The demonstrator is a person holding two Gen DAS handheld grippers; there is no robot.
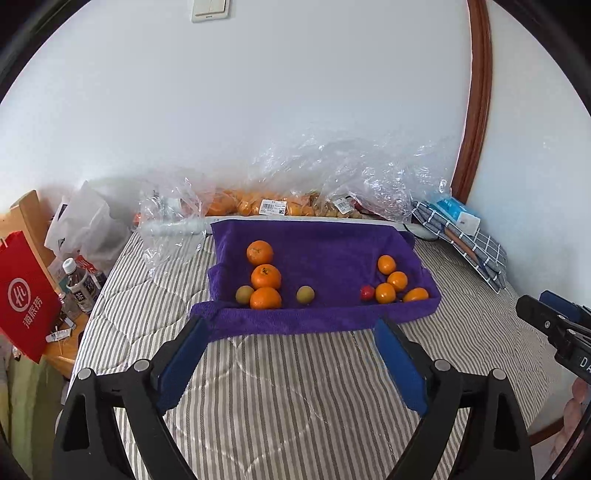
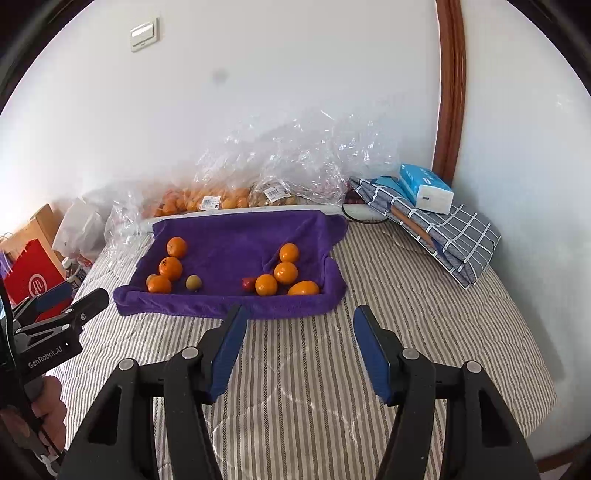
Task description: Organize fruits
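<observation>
Left gripper [image 1: 290, 328]: jaws wide apart, empty, above striped bed [image 1: 295, 387] just short of purple towel [image 1: 325, 251]. Right gripper [image 2: 301, 315]: jaws apart, empty, likewise over bed before towel's near edge.

Towel shaped as shallow tray, edges turned up. Left cluster: three oranges [image 1: 266, 277] in a row, one greenish fruit [image 1: 244, 294] touching nearest orange, another [image 1: 305, 295] apart toward middle. Right cluster: four smaller oranges [image 1: 397, 280] close together, small red fruit [image 1: 367, 292] just beside.

Behind towel, against white wall [image 1: 295, 110]: clear bags [image 1: 332, 177] of fruit with price labels. Far right: checked cloth [image 2: 450, 229] under tissue pack [image 2: 424, 188], beside wooden frame [image 2: 448, 92]. Far left, off bed: red bag [image 1: 26, 295], bottle [image 1: 79, 284]. Light switch [image 2: 144, 34] high on wall.
</observation>
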